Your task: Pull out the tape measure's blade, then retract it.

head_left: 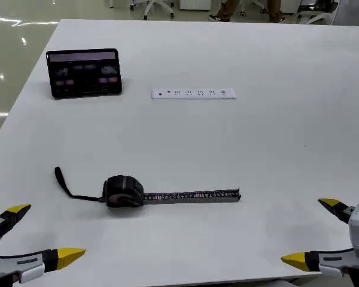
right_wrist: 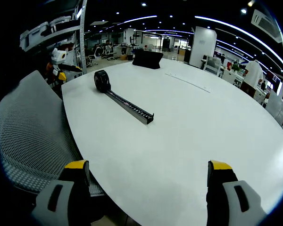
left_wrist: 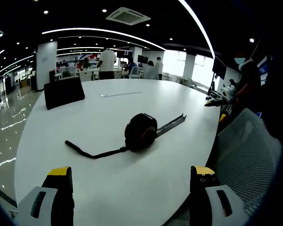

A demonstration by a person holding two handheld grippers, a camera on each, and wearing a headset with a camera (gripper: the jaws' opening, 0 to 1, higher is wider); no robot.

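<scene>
Head view: the left gripper (head_left: 51, 232) and right gripper (head_left: 305, 231) are holding their jaws spread wide, gripping nothing. Between them, well apart from both, the tape measure (head_left: 124, 191) is lying on the white table (head_left: 257, 137), its blade (head_left: 194, 196) extending rightward.

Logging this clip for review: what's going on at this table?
A person holds a yellow-tipped left gripper and right gripper, both open, near the front edge of the white table, touching nothing. Ahead of them lies the black round tape measure, its metal blade pulled out to the right, not yet retracted.
</scene>
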